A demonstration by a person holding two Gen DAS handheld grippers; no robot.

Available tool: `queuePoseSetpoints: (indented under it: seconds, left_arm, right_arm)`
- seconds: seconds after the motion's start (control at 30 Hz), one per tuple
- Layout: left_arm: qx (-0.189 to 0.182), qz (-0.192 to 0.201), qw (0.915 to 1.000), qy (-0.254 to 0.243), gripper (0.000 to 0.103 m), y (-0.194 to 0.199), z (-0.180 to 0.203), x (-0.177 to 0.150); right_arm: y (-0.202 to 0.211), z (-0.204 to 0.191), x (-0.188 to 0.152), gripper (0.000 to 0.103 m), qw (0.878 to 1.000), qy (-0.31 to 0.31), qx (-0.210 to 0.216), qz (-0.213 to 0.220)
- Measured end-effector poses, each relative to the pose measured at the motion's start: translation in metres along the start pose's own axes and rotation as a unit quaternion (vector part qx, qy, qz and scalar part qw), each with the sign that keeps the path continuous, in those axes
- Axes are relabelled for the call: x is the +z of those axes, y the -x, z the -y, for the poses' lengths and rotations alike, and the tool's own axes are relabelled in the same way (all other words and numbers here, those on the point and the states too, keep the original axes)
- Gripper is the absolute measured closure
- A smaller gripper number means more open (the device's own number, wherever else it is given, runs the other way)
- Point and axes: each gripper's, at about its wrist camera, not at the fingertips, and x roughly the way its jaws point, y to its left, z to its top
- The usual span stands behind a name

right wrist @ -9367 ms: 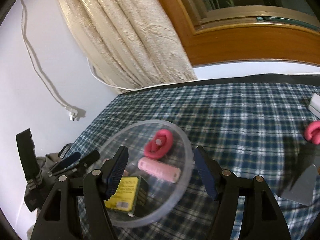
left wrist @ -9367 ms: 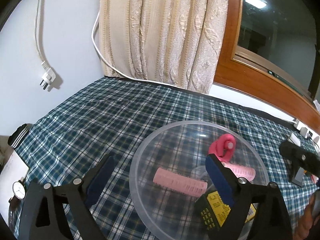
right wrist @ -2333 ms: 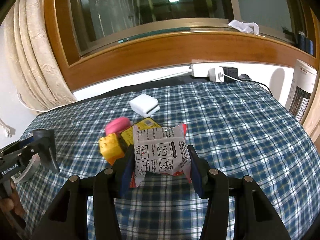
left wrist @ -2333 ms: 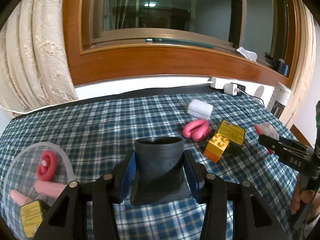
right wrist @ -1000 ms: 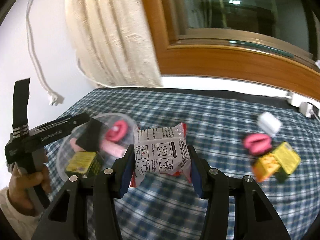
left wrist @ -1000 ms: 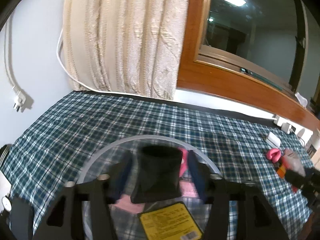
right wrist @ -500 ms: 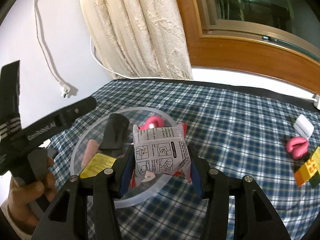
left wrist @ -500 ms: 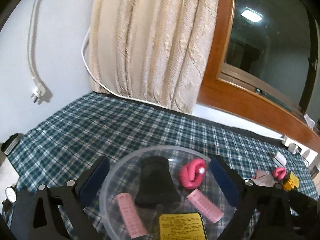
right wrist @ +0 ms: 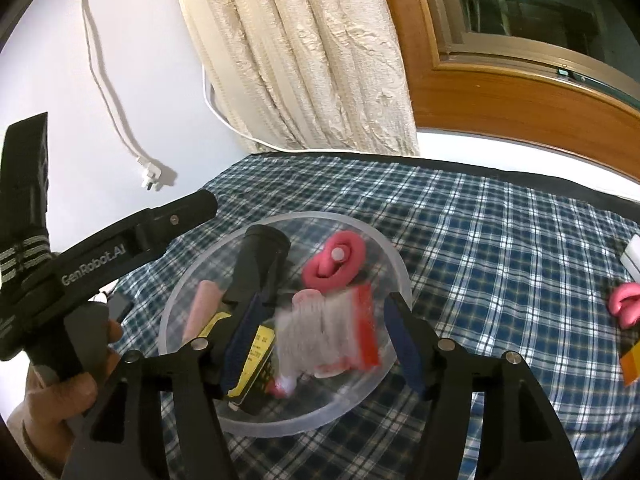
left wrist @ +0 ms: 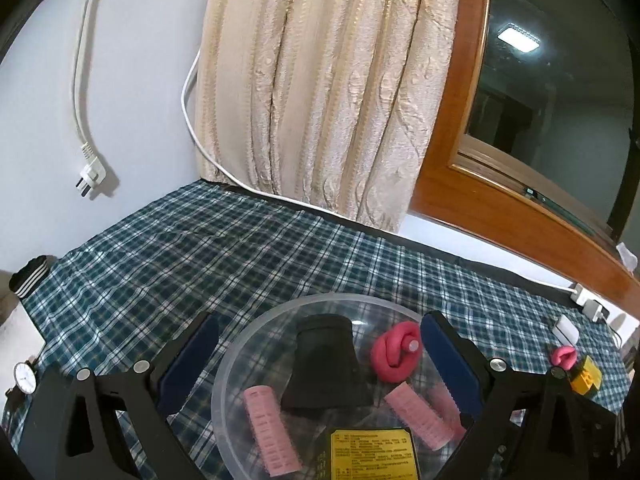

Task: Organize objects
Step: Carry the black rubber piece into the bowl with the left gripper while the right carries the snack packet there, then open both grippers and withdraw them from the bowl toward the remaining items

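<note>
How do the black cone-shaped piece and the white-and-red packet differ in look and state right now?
The black cone-shaped piece is dark and plain; the white-and-red packet is pale with a red edge. The black piece images sharply, lying on its side on the bowl's floor; the packet is motion-blurred between the right gripper's spread jaws, so whether it has landed is unclear. Both are within the clear bowl's rim, and neither is gripped.

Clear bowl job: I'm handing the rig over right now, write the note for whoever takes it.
Left claw: open, empty, above the clear bowl.
Right claw: open; white-and-red packet, blurred, loose between its fingers over the bowl.
In bowl: black piece, pink coil, two pink rollers, yellow-labelled box.
Left: pink clip, orange block, white box on the cloth to the right.
</note>
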Motion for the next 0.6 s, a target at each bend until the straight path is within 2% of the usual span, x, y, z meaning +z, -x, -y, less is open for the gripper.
queuePoseSetpoints:
  seconds: [0.3, 0.6]
  left_arm:
    - [-0.002, -0.004, 0.9998, -0.018, 0.001, -0.001, 0.009, -0.004]
    - [-0.004, -0.011, 0.9991, -0.04, 0.001, -0.005, 0.02, -0.009]
  right_arm:
    - [0.016, 0.016, -0.007, 0.037, 1.0, -0.015, -0.019, 0.011]
    - [0.019, 0.027, -0.018, 0.035, 0.999, -0.012, -0.045, 0.002]
